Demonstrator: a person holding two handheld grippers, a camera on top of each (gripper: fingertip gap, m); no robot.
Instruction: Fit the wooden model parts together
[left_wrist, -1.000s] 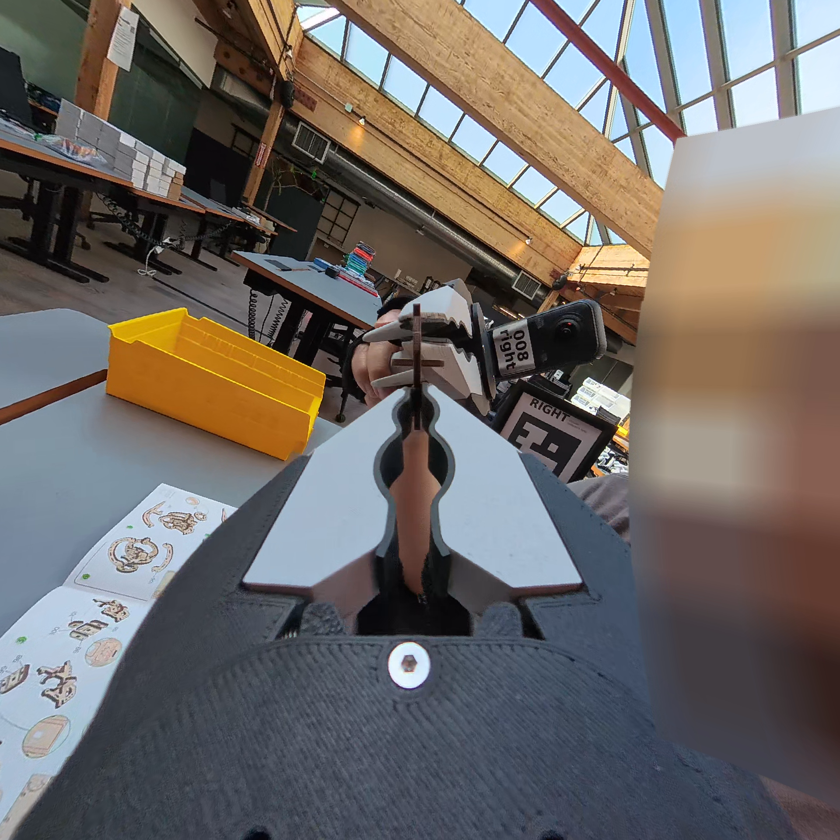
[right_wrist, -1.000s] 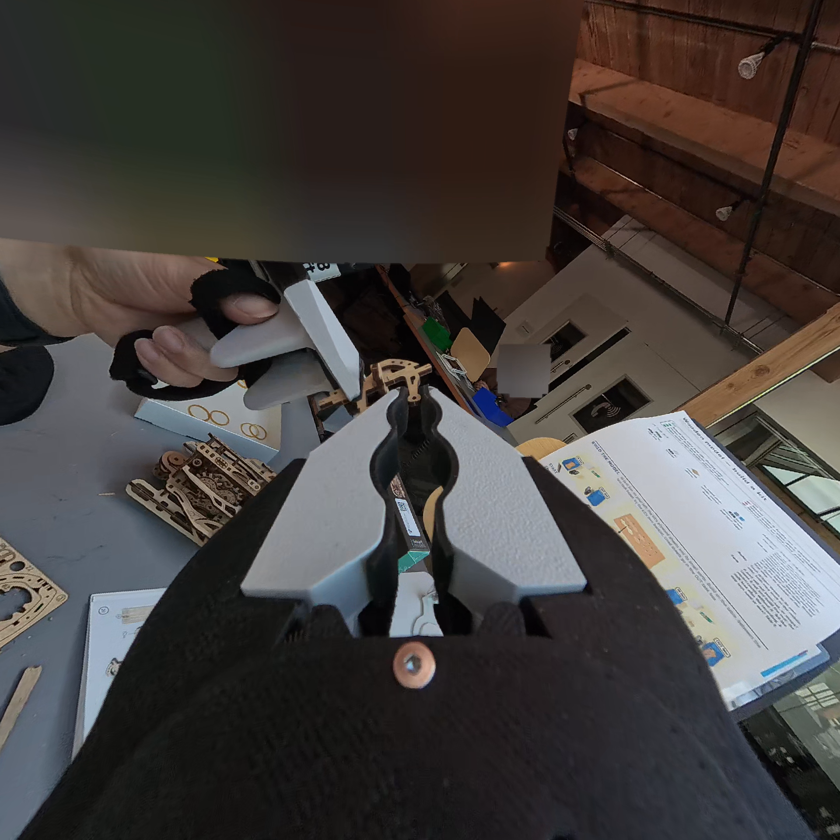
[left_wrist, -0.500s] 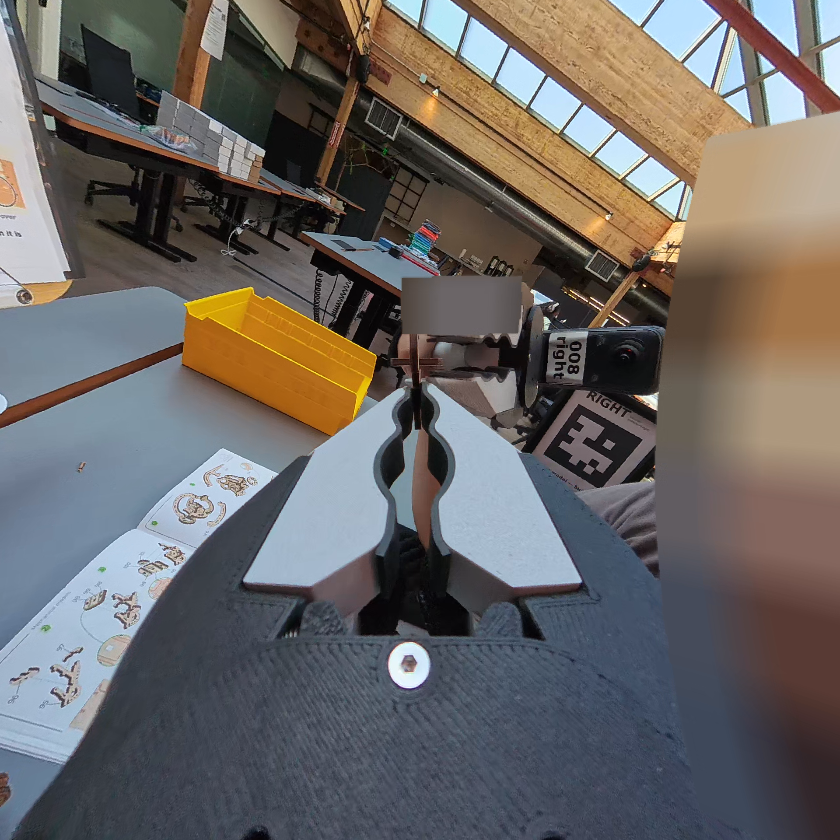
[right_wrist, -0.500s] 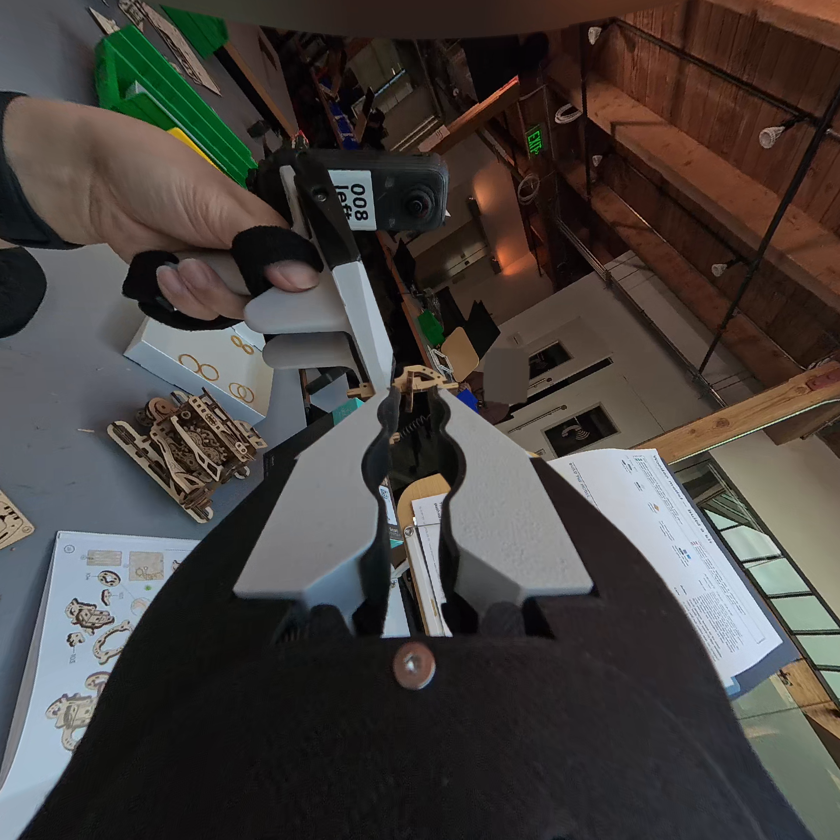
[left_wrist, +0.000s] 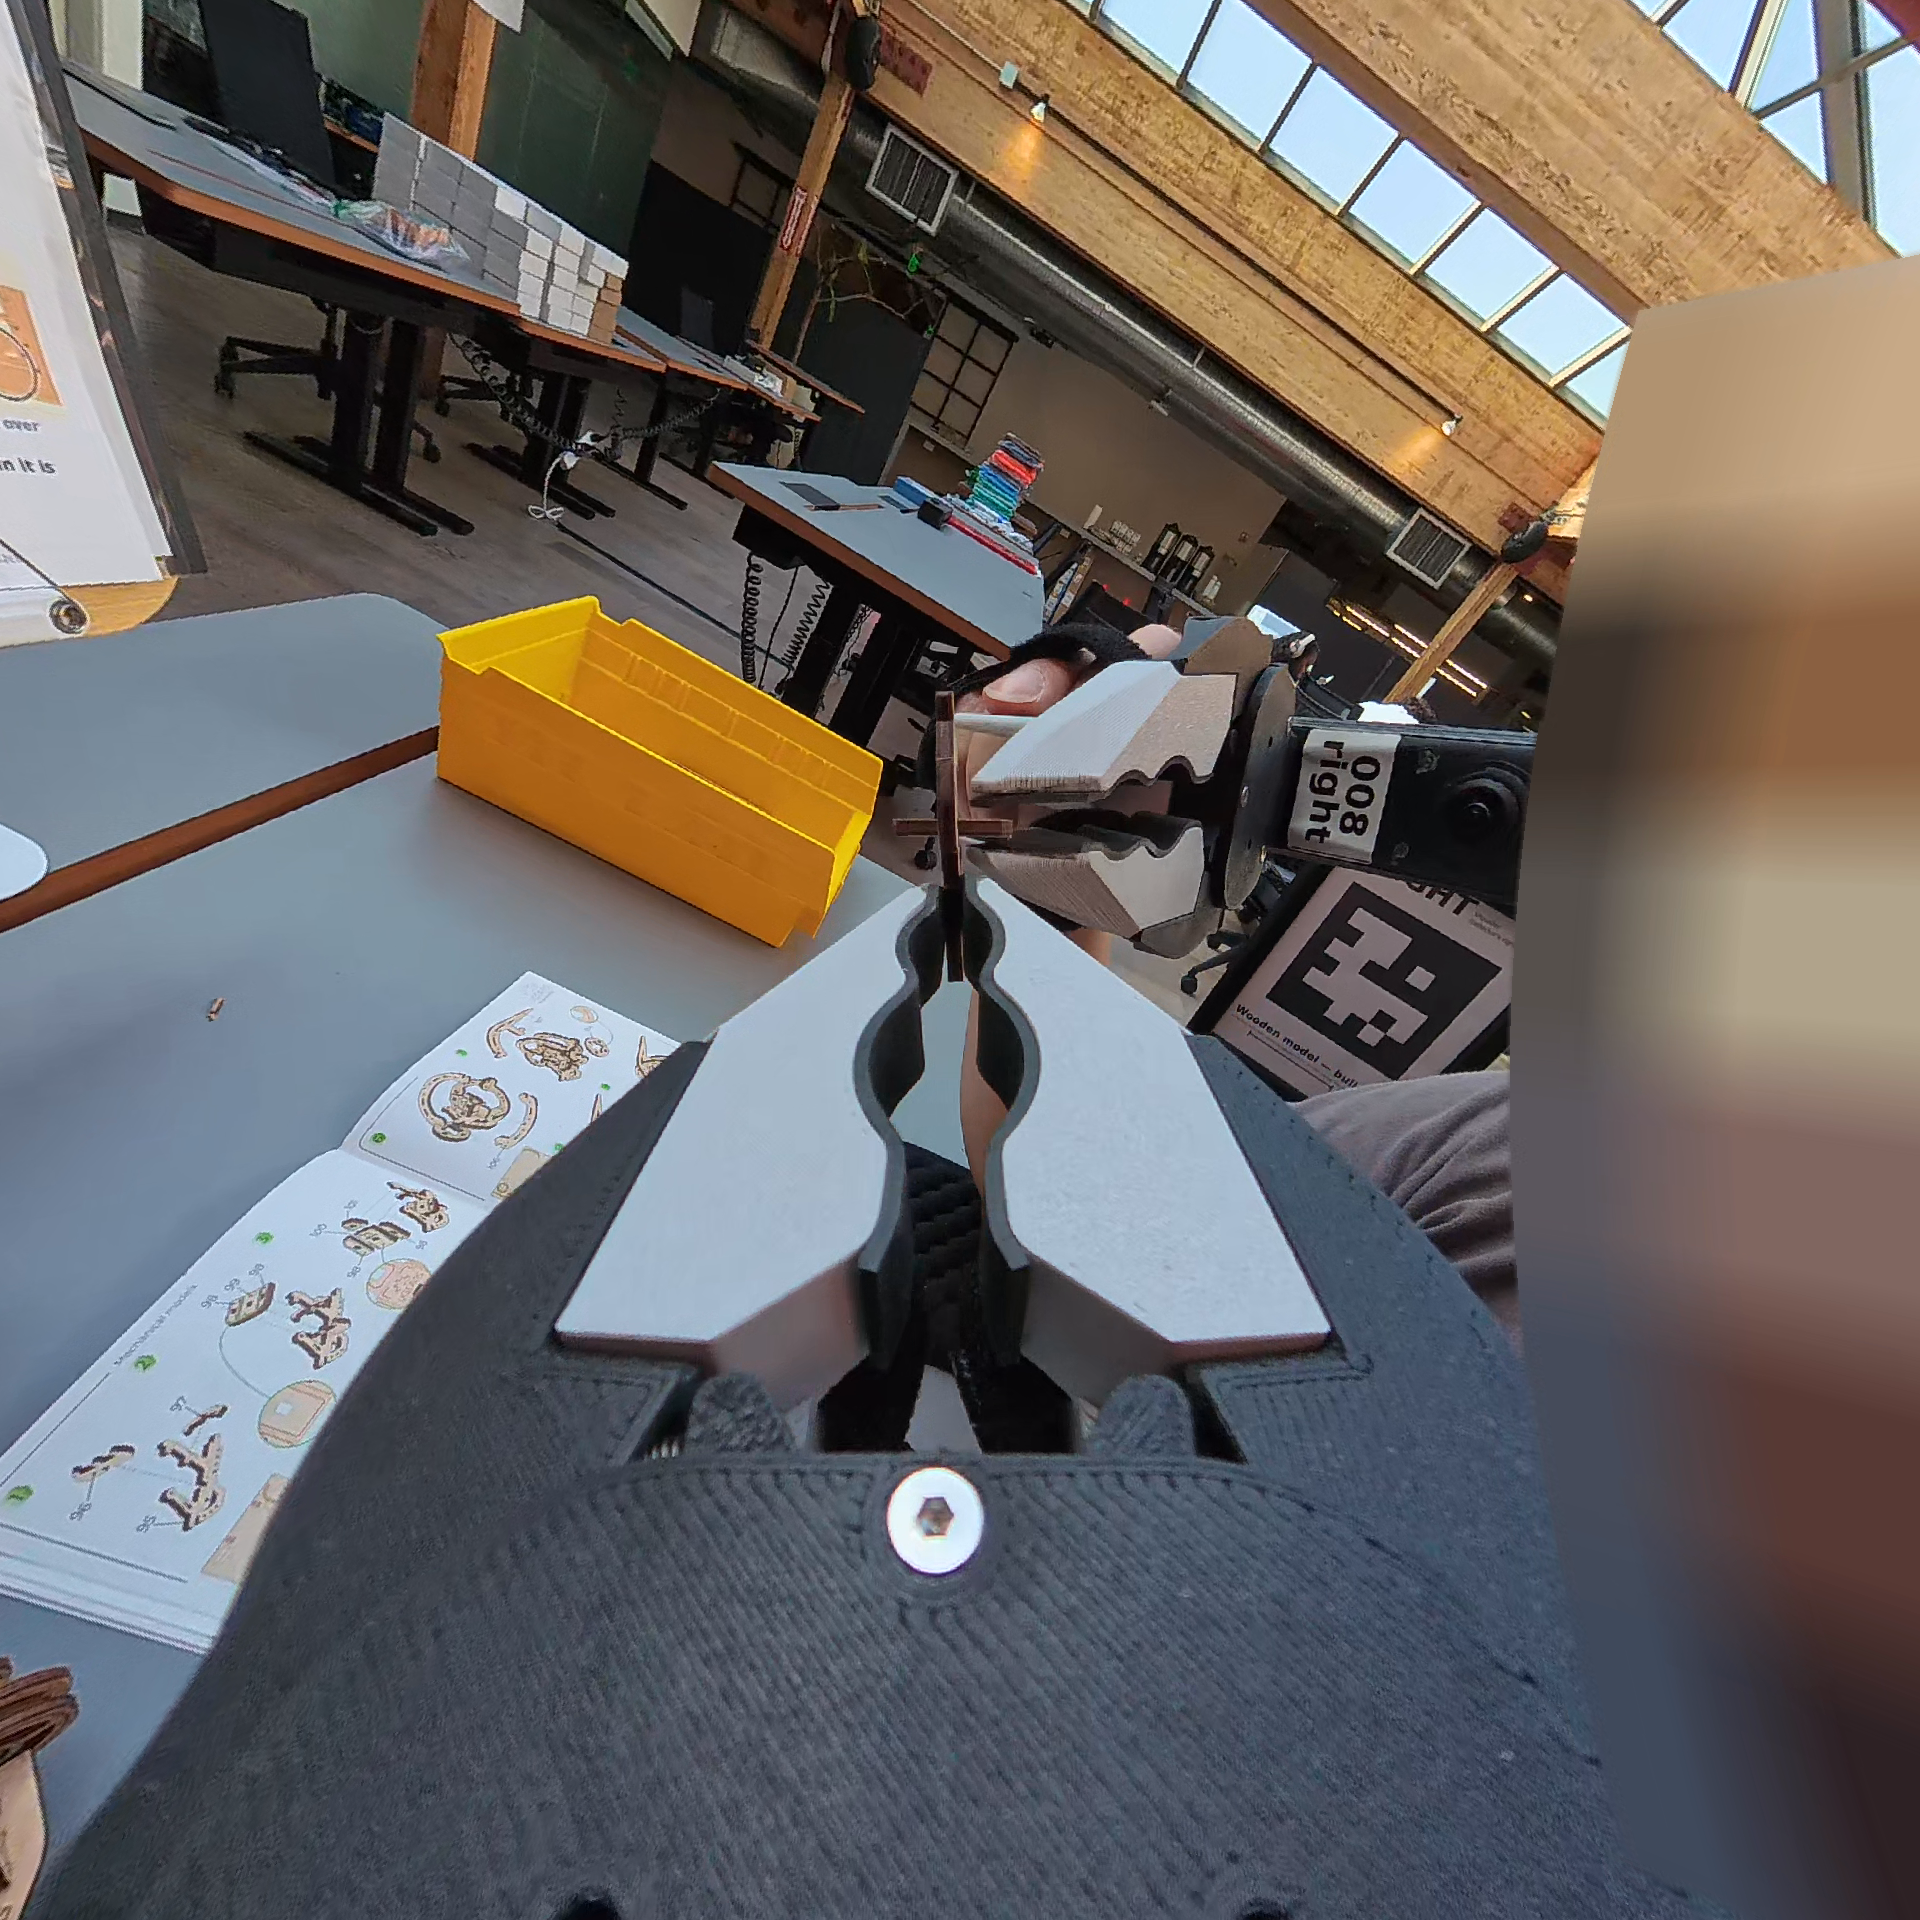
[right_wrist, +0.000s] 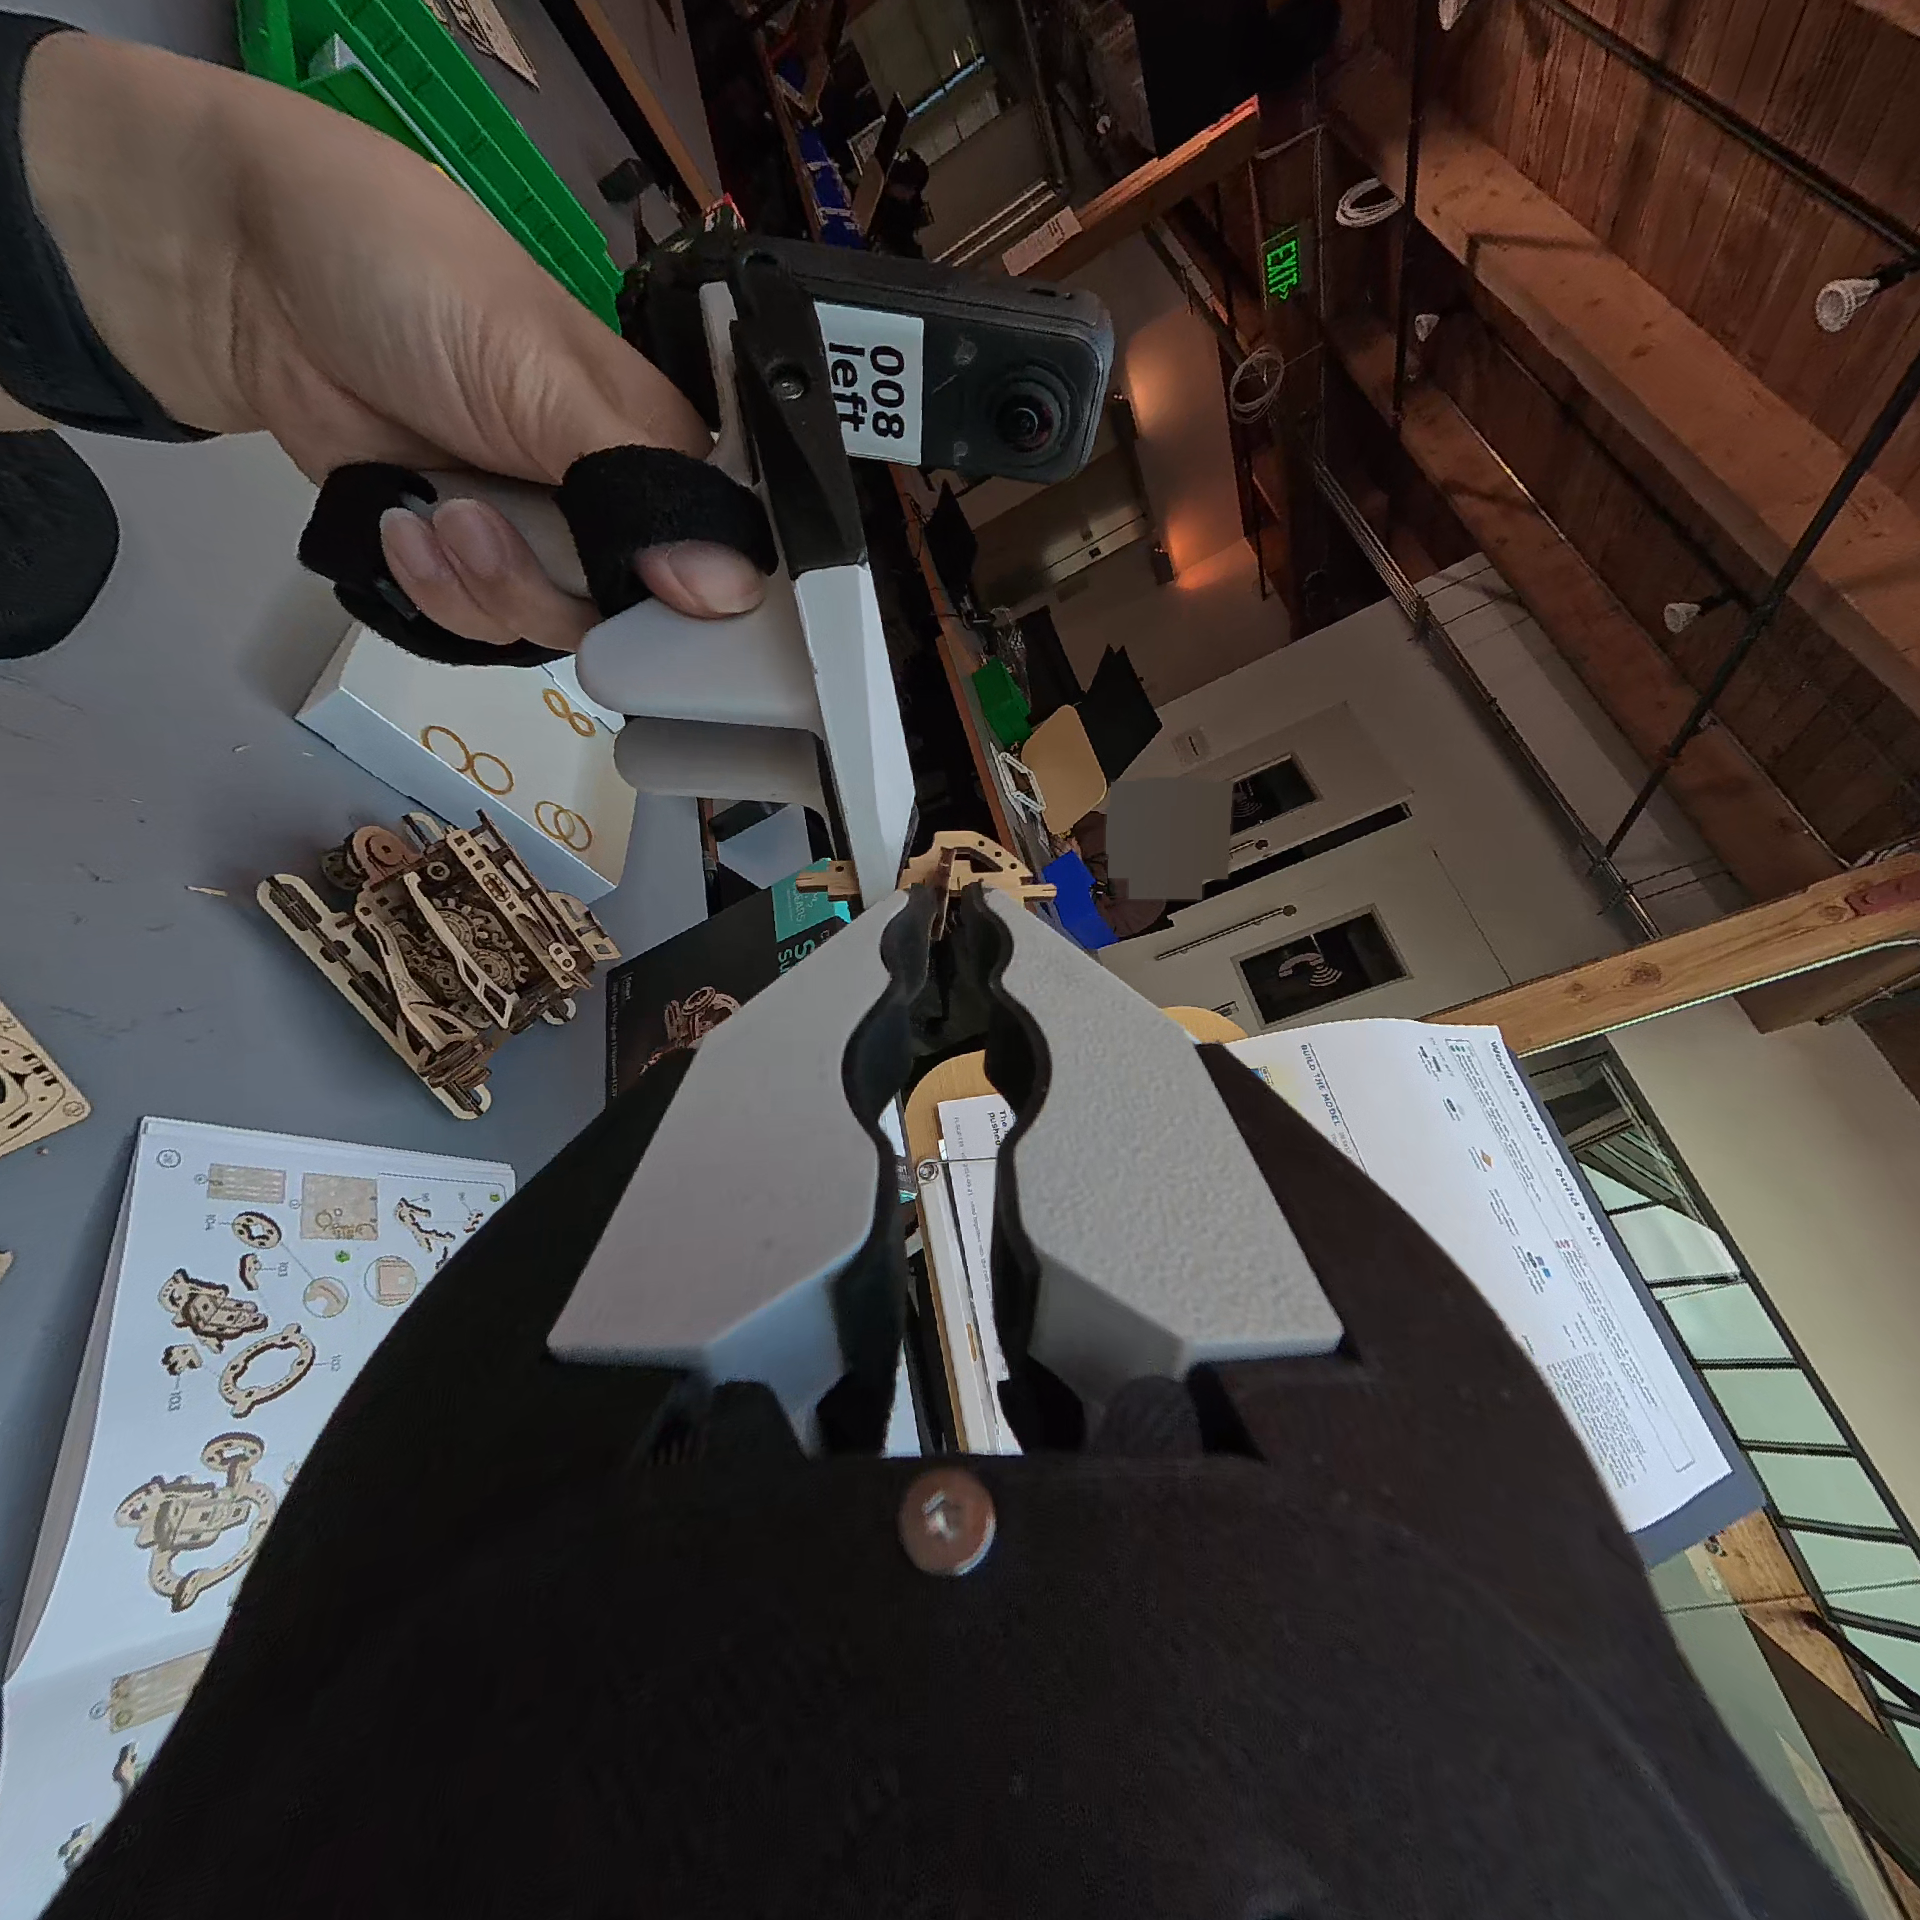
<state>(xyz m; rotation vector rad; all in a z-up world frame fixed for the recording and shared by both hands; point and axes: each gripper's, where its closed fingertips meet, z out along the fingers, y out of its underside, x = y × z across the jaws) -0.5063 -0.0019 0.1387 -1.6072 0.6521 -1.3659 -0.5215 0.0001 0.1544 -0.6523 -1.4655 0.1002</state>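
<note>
In the left wrist view my left gripper (left_wrist: 948, 920) is shut on a thin wooden part (left_wrist: 945, 790) that stands edge-on above its tips. A small wooden cross piece (left_wrist: 992, 828) sits across it. My right gripper (left_wrist: 977, 821) comes in from the right and is shut on that cross piece. In the right wrist view my right gripper (right_wrist: 943, 899) pinches a small curved wooden part (right_wrist: 971, 857). The left gripper (right_wrist: 888, 873) comes down from above onto the same part. The joint between the parts is mostly hidden by the fingertips.
On the grey table (left_wrist: 260, 935) are a yellow bin (left_wrist: 644, 758), an open instruction booklet (left_wrist: 312, 1299) (right_wrist: 260, 1351), a partly built wooden model (right_wrist: 436, 956), a white box (right_wrist: 468, 748) and a green bin (right_wrist: 447, 114). A printed sheet on a stand (right_wrist: 1455, 1247) is at the right. My left and right fingertips are right by each other.
Both grippers have turned while staying shut on the wooden parts. The right gripper now reaches in sideways from the right in the left wrist view, and more of the table shows.
</note>
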